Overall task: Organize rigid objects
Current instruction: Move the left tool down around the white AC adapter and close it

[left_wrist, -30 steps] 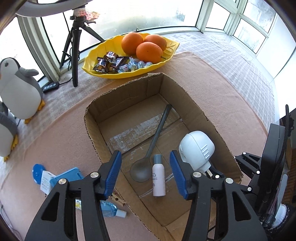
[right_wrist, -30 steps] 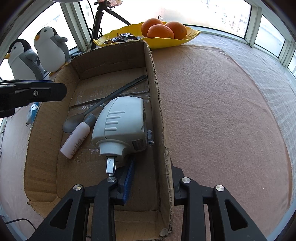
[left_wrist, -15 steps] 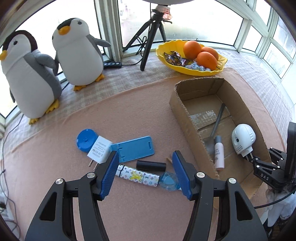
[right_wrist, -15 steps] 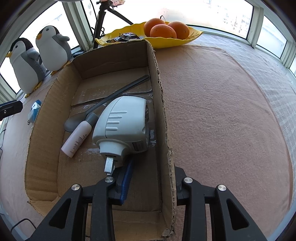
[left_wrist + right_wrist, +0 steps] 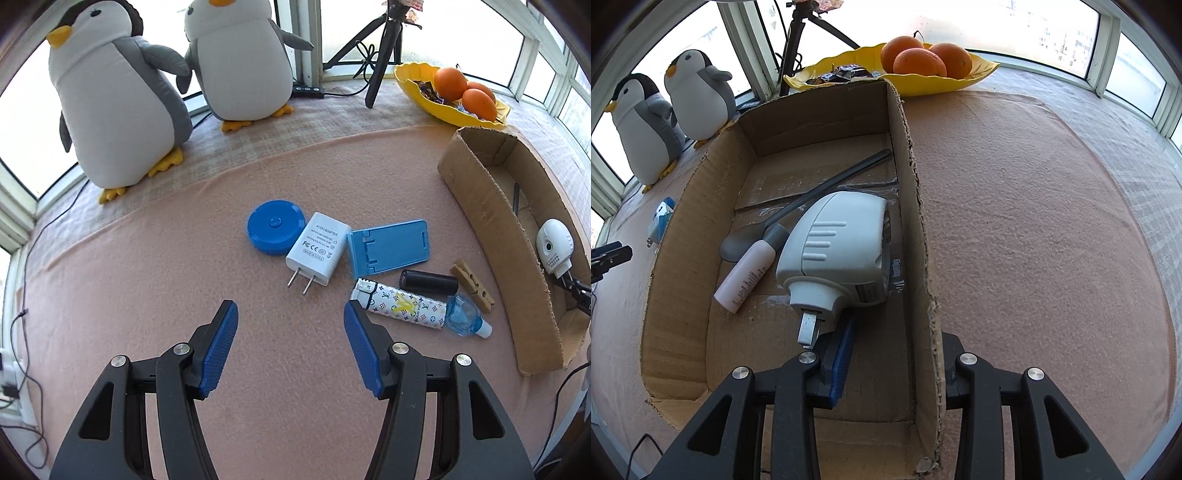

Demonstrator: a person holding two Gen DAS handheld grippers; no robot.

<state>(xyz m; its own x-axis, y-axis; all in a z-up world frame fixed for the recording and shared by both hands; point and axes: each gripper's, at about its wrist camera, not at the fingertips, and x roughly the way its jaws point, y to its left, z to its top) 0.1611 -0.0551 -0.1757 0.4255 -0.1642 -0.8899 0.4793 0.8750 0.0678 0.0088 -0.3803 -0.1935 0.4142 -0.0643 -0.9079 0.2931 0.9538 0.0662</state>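
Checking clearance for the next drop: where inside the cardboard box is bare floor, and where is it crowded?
In the cardboard box, floor is bare at the near end, left of the right hand-held gripper, and at the far wall. The middle is crowded: white camera, pink bottle and grey spoon lie together.

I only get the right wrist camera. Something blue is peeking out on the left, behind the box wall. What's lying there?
Observer: A round blue disc touching a white AC adapter, on the pink cloth outside the cardboard box.
Operator: Is there more stuff?
Observer: Yes. A blue phone stand, a black cylinder, a patterned lighter, a wooden clothespin and a small blue bottle are bunched together there.
Operator: Is the other gripper holding anything?
Observer: No. The left gripper is open and empty, over bare cloth just short of the adapter's prongs.
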